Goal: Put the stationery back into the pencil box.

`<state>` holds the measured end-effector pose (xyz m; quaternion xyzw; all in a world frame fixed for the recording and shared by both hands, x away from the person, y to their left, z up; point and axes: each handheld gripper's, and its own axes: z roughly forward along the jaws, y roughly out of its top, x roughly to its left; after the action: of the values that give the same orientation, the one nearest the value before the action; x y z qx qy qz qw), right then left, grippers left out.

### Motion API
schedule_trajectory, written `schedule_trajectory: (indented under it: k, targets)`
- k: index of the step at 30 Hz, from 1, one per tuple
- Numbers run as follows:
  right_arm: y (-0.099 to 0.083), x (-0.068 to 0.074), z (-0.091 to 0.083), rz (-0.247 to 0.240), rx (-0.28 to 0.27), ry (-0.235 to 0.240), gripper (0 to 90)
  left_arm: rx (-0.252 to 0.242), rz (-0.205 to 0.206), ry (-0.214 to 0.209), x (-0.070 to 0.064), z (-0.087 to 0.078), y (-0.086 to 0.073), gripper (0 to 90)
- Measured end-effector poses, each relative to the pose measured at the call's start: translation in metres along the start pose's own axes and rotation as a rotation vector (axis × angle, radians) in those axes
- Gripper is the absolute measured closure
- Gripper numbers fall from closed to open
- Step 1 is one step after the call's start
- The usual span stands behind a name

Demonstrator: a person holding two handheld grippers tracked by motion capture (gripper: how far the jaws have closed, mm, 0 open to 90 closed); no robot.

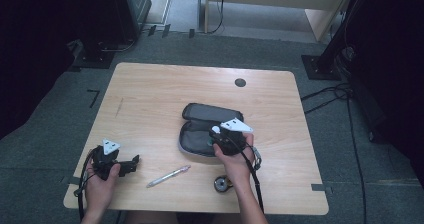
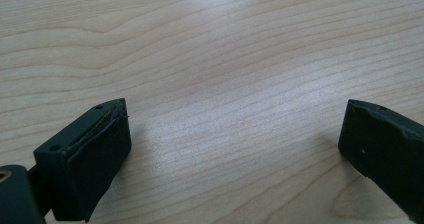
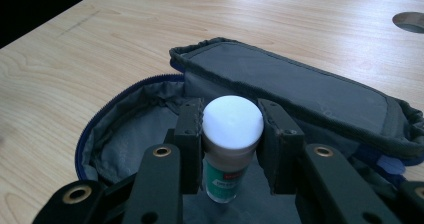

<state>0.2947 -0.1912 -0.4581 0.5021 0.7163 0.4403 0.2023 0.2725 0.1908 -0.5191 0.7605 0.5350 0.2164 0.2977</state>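
Tube (image 3: 231, 134) clenched in right gripper (image 3: 232, 149) mid-frame over open case (image 3: 125, 134): lower it flat inside, then release; left gripper (image 2: 235, 149) idle, agape.

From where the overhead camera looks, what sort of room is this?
Probably a lab or recording studio rather than a home. A bare wooden table stands on grey carpet, black equipment stands sit bolted at the corners with cables trailing over the floor, and the person works with a handheld right gripper over an open pouch.
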Motion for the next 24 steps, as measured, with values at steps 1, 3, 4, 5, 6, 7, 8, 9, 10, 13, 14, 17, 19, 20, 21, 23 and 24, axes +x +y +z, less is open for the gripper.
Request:
schedule_trajectory:
  k: [1, 3, 4, 5, 6, 7, 8, 9, 10, 13, 14, 17, 19, 20, 21, 23, 24]
  targets:
    - [-0.002, -0.004, -0.003, 0.003, -0.001, 0.004, 65.4, 0.000, 0.000, 0.000, 0.000, 0.000, 0.000, 0.6]
    - [-0.003, -0.006, -0.005, 0.000, 0.002, 0.003, 65.4, 0.000, 0.000, 0.000, 0.000, 0.000, 0.000, 0.6]
    - [-0.004, -0.008, -0.007, -0.003, 0.002, 0.004, 65.4, 0.000, 0.000, 0.000, 0.000, 0.000, 0.000, 0.6]
    - [-0.006, -0.012, -0.011, 0.007, 0.004, 0.007, 65.4, 0.000, 0.000, 0.000, 0.000, 0.000, 0.000, 0.6]
    - [-0.006, -0.012, -0.011, 0.007, 0.004, 0.007, 65.4, 0.000, 0.000, 0.000, 0.000, 0.000, 0.000, 0.6]
    - [-0.007, -0.016, -0.014, 0.016, 0.008, 0.014, 65.4, 0.000, 0.000, 0.000, 0.000, 0.000, 0.000, 0.6]
    - [-0.007, -0.016, -0.014, 0.016, 0.008, 0.014, 65.4, 0.000, 0.000, 0.000, 0.000, 0.000, 0.000, 0.6]
    - [-0.008, -0.020, -0.017, 0.027, 0.011, 0.014, 65.3, 0.000, 0.000, 0.000, 0.000, 0.000, 0.000, 0.6]
    - [-0.008, -0.020, -0.017, 0.027, 0.011, 0.014, 65.3, 0.000, 0.000, 0.000, 0.000, 0.000, 0.000, 0.6]
    - [-0.010, -0.029, -0.020, 0.052, 0.022, 0.037, 65.3, 0.000, 0.000, 0.000, 0.000, 0.000, 0.000, 0.6]
    - [-0.010, -0.029, -0.020, 0.052, 0.022, 0.037, 65.3, 0.000, 0.000, 0.000, 0.000, 0.000, 0.000, 0.6]
    - [-0.010, -0.032, -0.021, 0.062, 0.031, 0.058, 65.3, 0.000, 0.000, 0.000, 0.000, 0.000, 0.000, 0.6]
    - [-0.011, -0.032, -0.020, 0.065, 0.027, 0.078, 65.3, 0.000, 0.000, 0.000, 0.000, 0.000, 0.000, 0.6]
    - [-0.012, -0.031, -0.019, 0.069, 0.028, 0.099, 65.3, 0.000, 0.000, 0.001, 0.000, 0.000, 0.000, 0.6]
    - [-0.013, -0.030, -0.017, 0.071, 0.026, 0.120, 65.4, 0.000, 0.000, 0.000, 0.000, 0.000, 0.000, 0.6]
    - [-0.014, -0.025, -0.012, 0.071, 0.023, 0.146, 65.3, 0.000, 0.000, 0.000, 0.000, 0.000, 0.000, 0.6]
    - [-0.014, -0.022, -0.010, 0.070, 0.021, 0.155, 65.3, 0.000, 0.000, 0.000, 0.000, 0.000, 0.000, 0.6]
